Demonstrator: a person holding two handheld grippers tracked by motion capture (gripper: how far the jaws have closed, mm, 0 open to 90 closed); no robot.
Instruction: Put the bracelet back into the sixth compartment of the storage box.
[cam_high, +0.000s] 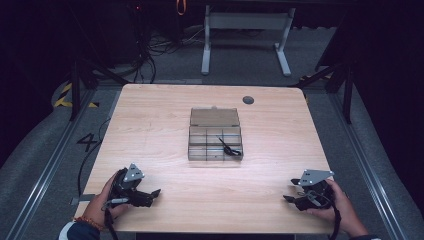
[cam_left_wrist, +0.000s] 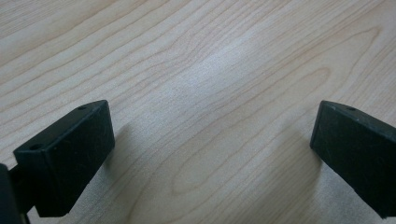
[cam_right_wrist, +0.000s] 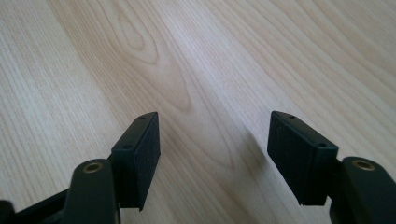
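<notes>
A clear plastic compartment box (cam_high: 215, 142) with its lid folded back lies in the middle of the wooden table (cam_high: 150, 150); a small black item (cam_high: 229, 148) rests in its right-hand compartments. My left gripper (cam_high: 152, 195) rests on the table near the front left, held by a hand, far from the box. Its jaws stand wide apart over bare wood in the left gripper view (cam_left_wrist: 212, 140). My right gripper (cam_high: 291, 200) sits near the front right, also hand-held. It is open with only wood between its fingers (cam_right_wrist: 214, 154).
A dark round grommet (cam_high: 248, 100) sits in the table's far right area. Beyond the table stand a white desk frame (cam_high: 245, 35), cables on the floor (cam_high: 150, 50) and black stand legs at both sides.
</notes>
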